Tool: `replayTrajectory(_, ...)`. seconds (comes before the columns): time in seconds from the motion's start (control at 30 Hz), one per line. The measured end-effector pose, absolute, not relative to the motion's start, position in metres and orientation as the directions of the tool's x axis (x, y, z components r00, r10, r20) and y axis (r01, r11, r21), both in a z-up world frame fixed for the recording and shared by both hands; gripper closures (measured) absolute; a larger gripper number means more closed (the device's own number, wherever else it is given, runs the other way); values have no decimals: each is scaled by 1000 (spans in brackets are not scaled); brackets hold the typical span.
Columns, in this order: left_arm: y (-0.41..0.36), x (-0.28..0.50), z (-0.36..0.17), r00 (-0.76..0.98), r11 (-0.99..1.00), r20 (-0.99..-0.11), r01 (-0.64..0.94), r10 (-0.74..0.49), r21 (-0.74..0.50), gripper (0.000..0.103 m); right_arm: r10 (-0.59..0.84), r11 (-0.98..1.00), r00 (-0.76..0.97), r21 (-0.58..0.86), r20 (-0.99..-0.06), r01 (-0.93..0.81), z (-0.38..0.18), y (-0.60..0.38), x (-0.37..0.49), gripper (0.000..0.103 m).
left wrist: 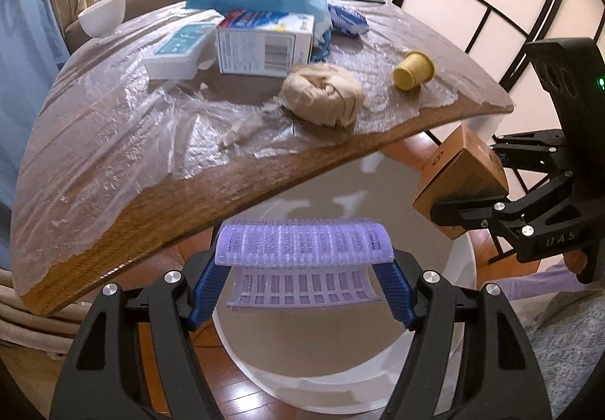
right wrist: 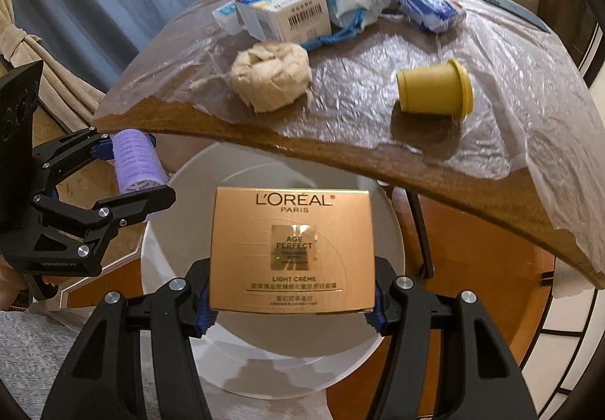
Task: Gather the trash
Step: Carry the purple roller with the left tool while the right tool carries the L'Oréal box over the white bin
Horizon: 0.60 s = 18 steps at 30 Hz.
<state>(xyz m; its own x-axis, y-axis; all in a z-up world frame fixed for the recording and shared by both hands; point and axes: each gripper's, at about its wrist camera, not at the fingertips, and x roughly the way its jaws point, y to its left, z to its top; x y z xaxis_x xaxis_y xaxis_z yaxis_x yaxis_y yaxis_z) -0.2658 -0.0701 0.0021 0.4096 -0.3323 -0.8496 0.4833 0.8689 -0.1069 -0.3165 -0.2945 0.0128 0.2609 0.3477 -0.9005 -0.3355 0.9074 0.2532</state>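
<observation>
The left tongs [left wrist: 302,268] are clamping a purple plastic hair roller with holes [left wrist: 302,242] by its two ends, and the right tongs [right wrist: 291,306] are squeezing a gold cardboard cream box [right wrist: 291,246] on its two sides. Both are hanging over the round white bin [right wrist: 170,231] beside the wooden tabletop [right wrist: 435,178]. The roller is looking light and a bit bendy. The box is looking stiff and light, so holding its flat sides is working well.

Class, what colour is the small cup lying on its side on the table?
Mustard yellow cup; clearest in the right wrist view.
</observation>
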Motion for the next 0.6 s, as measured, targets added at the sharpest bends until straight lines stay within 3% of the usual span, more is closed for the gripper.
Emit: replayTrajectory(0.6, -81, -266, -35, 326, 848, -904, 525, -276, -69, 31, 306, 917, 206, 229, -929, -327, -27, -287, -313, 45)
